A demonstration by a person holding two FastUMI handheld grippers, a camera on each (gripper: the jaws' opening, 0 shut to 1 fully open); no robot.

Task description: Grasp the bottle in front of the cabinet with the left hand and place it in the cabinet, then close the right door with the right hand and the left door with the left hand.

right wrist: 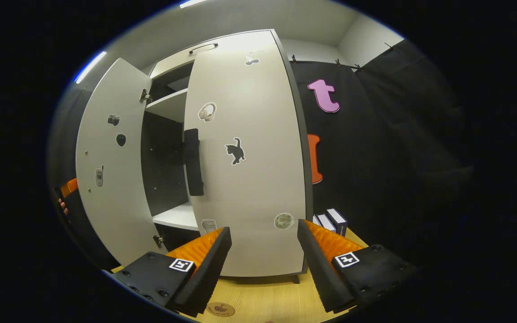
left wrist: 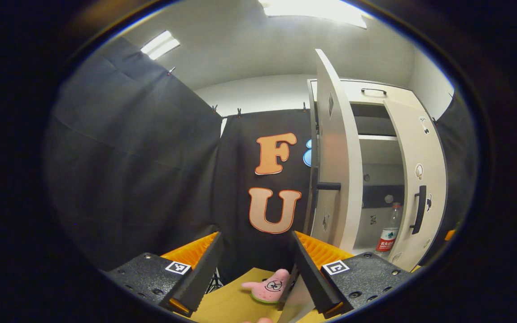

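With the bottle (left wrist: 388,229) already standing inside the cabinet (left wrist: 377,92), both grippers hang open and empty. Next, I judge, the right gripper (right wrist: 263,244) should press flat near the handle (right wrist: 193,161) of the right door (right wrist: 245,152) and swing it shut.

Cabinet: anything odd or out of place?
Nothing damaged or spilled. The bottle stands upright inside the cabinet; the left door and right door are ajar. A pink starfish toy lies on the table.

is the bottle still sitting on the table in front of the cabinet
No, the bottle stands inside the cabinet on its lower shelf, seen between the two open doors in the left gripper view.
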